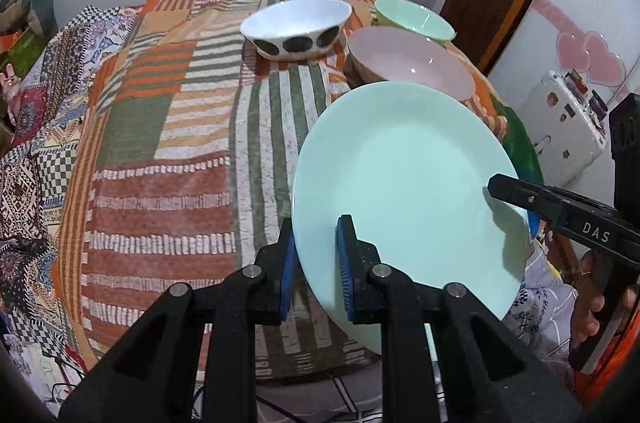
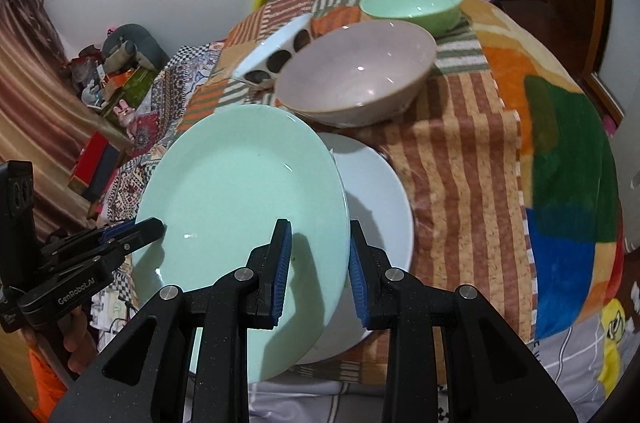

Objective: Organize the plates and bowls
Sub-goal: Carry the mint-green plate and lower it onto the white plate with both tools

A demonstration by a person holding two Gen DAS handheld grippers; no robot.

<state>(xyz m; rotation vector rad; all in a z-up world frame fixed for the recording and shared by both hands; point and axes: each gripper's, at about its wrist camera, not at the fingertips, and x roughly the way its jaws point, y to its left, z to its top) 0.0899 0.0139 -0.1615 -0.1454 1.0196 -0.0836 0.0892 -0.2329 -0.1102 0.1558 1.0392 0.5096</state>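
Lettering "GenRobot.AI" marks left gripper (image 2: 136,229); "DAS" marks right gripper (image 1: 510,195).

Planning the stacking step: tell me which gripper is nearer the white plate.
Right. The right gripper holds the green plate's rim directly over the white plate; the left gripper grips the opposite rim.

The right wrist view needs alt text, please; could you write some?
Both tongs, right and left, grip opposite edges of a mint green plate above a white plate. Behind sit a beige bowl, green bowl and spotted bowl.
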